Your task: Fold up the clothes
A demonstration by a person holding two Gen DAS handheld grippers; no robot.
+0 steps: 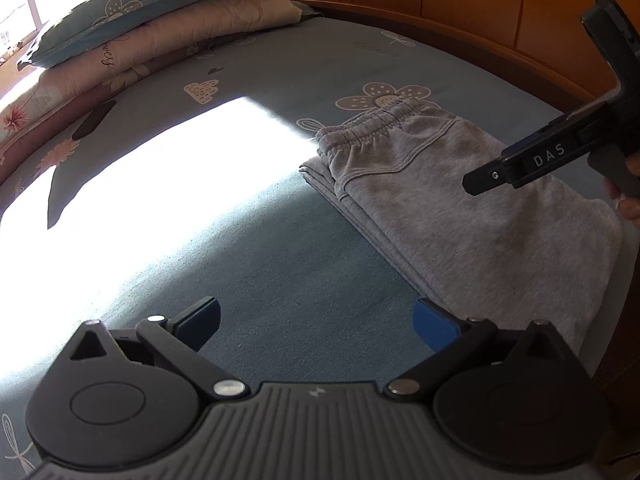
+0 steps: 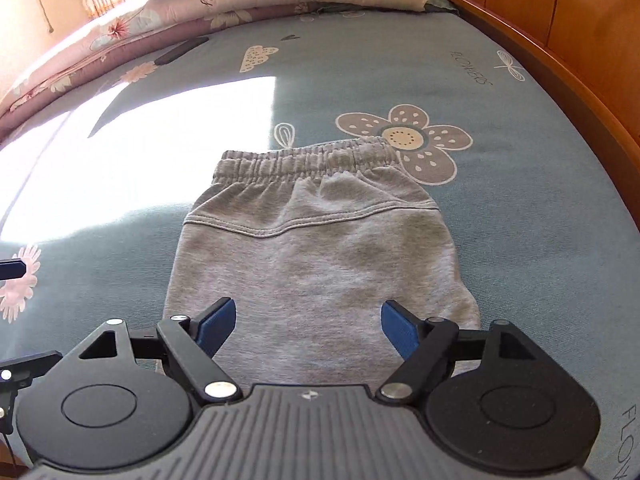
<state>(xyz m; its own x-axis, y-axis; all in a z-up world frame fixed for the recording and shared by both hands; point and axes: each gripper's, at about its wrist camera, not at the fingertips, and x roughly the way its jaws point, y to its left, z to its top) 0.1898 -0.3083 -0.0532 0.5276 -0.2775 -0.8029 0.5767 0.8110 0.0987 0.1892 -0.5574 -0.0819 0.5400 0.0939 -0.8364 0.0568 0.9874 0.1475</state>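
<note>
Right wrist view, right tool (image 2: 308,322) spread wide over folded grey trousers (image 2: 316,240), gripping nothing, left tool (image 1: 316,322) likewise apart.

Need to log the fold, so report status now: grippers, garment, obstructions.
Left gripper open, empty, over bare sheet. Right gripper open, empty, above grey sweatpants. Sweatpants folded flat on bed, waistband far side. Nothing in the way.
</note>
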